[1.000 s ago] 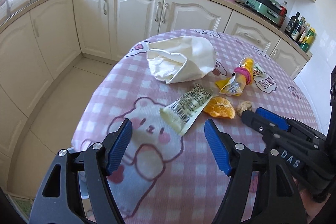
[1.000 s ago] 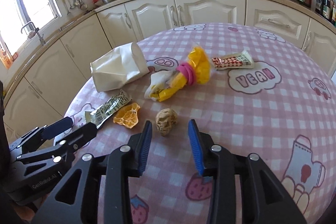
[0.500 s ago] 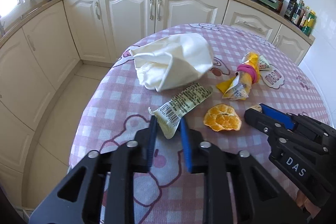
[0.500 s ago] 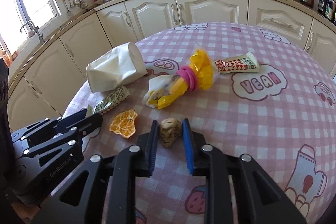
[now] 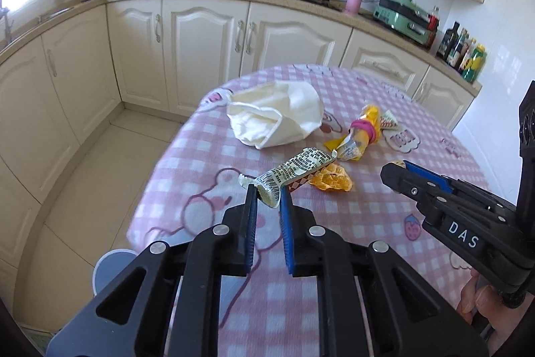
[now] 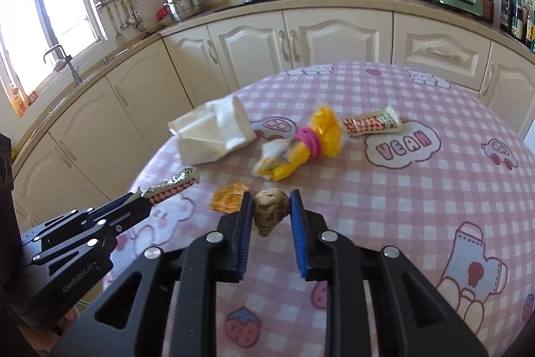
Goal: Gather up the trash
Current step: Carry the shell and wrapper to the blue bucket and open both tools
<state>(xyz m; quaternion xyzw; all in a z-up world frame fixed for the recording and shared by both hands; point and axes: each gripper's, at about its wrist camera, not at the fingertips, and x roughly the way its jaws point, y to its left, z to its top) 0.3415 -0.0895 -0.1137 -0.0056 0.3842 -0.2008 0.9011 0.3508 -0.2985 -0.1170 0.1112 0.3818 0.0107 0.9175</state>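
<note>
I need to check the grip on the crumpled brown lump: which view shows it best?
The right wrist view: the crumpled brown lump sits centred, pressed between the right gripper pads. The left wrist view shows only a sliver of it beside that gripper's tip.

Left gripper [image 5: 268,196] and right gripper [image 6: 270,204] jaws clamped, loaded.

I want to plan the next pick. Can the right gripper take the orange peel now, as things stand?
Probably not yet. The right gripper is shut on a brown lump, so its jaws are occupied. The orange peel lies uncovered just beside it on the tablecloth, so access looks free afterwards.
</note>
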